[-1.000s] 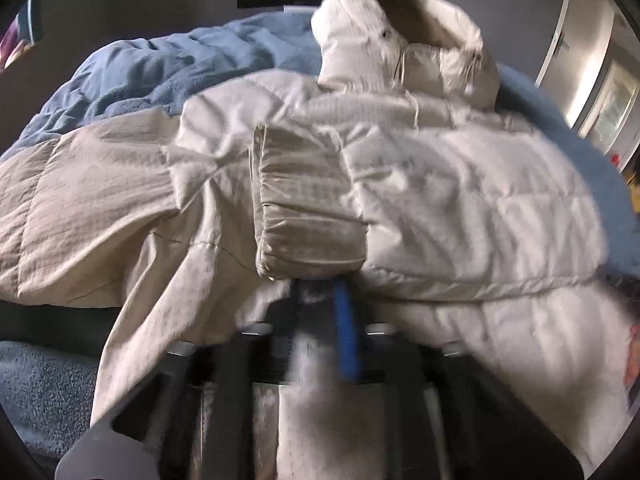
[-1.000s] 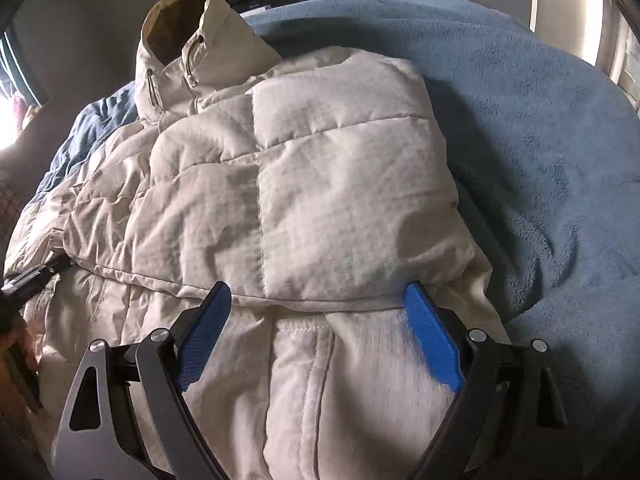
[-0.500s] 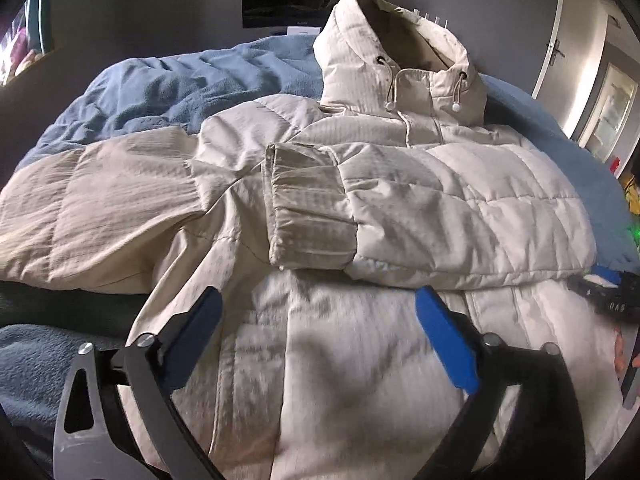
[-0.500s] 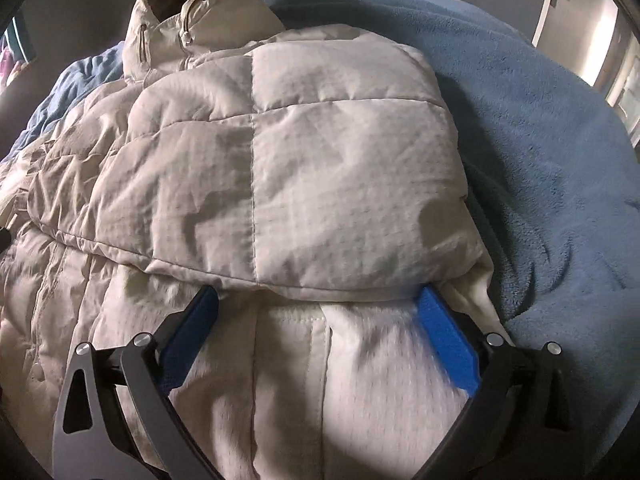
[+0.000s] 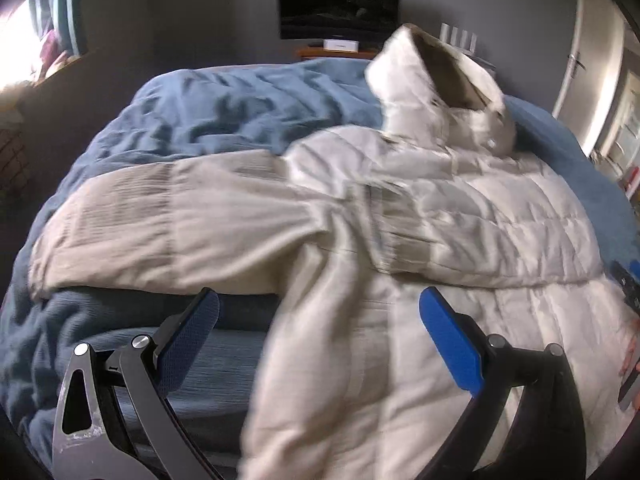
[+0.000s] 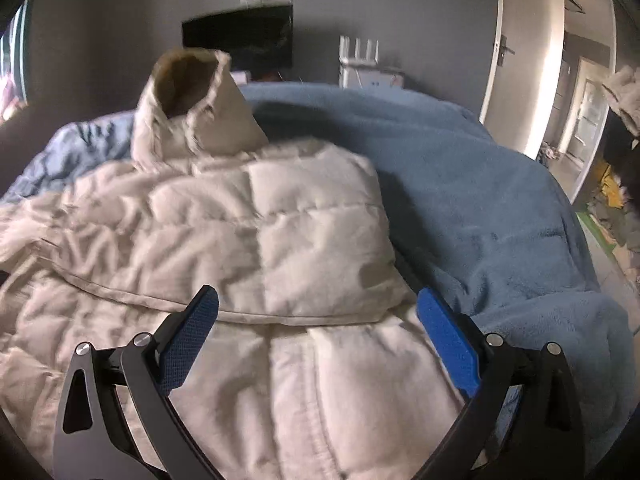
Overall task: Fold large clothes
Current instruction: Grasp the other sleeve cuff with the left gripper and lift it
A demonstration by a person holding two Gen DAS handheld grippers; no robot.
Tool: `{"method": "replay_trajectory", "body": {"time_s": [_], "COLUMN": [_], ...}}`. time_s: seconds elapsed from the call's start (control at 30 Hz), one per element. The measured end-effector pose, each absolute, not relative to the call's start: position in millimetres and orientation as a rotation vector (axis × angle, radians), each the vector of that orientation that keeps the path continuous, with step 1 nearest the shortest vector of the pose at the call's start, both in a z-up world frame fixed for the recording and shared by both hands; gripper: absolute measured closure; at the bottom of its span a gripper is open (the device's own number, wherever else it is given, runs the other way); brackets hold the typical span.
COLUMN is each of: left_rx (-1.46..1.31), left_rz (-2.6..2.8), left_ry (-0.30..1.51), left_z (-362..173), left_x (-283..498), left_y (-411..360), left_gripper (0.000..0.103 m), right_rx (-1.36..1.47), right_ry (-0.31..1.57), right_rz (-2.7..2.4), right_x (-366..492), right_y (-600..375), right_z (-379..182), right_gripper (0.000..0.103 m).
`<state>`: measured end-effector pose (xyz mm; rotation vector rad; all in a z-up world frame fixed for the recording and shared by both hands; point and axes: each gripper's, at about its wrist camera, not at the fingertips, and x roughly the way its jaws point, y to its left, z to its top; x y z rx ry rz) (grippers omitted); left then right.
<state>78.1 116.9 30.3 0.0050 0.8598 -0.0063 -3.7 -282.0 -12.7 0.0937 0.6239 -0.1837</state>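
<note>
**Cream puffer jacket lies half-folded across blue bed, both grippers released**

A cream quilted puffer jacket with a hood (image 5: pixel 404 248) lies flat on a blue fleece blanket (image 5: pixel 224 112) covering a bed. In the left wrist view its long axis runs from the hem at the bottom centre of the frame up to the stiff, open hood (image 5: pixel 436 88) at upper right, so the collar end points away from the camera toward the grey back wall. One sleeve (image 5: pixel 168 216) stretches straight out to the left edge of the frame, crosswise to the body. The other sleeve (image 5: pixel 480 232) is folded inward over the chest, its elastic cuff (image 5: pixel 400 232) resting near the jacket's centre line.

The left gripper (image 5: pixel 320 324), black-armed with blue pads, sits at the bottom of the frame with its jaws spread wide and nothing between them; it hangs over the jacket's lower left edge, where cream fabric meets blanket.

In the right wrist view the jacket (image 6: pixel 248 240) fills the left and centre of the frame, hood (image 6: pixel 192 108) at upper left, the folded sleeve (image 6: pixel 312 240) lying across the middle. The right gripper (image 6: pixel 318 322) is likewise released, jaws wide apart above the lower body panel, just below the folded sleeve's bottom seam. Blue blanket (image 6: pixel 480 208) fills the right half. A dark wall-mounted screen (image 5: pixel 340 8) hangs at top centre, and a white door (image 6: pixel 520 60) stands at upper right.
</note>
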Motion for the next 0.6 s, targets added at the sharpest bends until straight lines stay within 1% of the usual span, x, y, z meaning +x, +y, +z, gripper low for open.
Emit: {"method": "replay_trajectory", "body": {"time_s": [0.17, 0.33, 0.43, 0.6], "left_rx": [-0.057, -0.197, -0.297, -0.358], "left_rz": [0.107, 0.232, 0.296, 0.327], "left_ry": [0.858, 0.919, 0.924, 0.93], "left_z": [41.2, 18.5, 5.3, -12.0], "left_x": [78.4, 73.4, 68.0, 70.5], "left_y": [194.1, 290.7, 342.9, 395.6], "left_gripper": [0.007, 0.007, 0.007, 0.007], "right_rx": [0.031, 0.077, 0.076, 0.031], "right_ry": [0.592, 0.601, 0.598, 0.603], "right_rz": [-0.142, -0.038, -0.005, -0.015], "right_x": [-9.5, -13.5, -10.9, -3.4], "right_y": [-258.0, -240.6, -231.4, -221.6], "right_z": [-0.6, 6.4, 4.5, -1.2], "right_gripper": [0.007, 0.007, 0.007, 0.007]}}
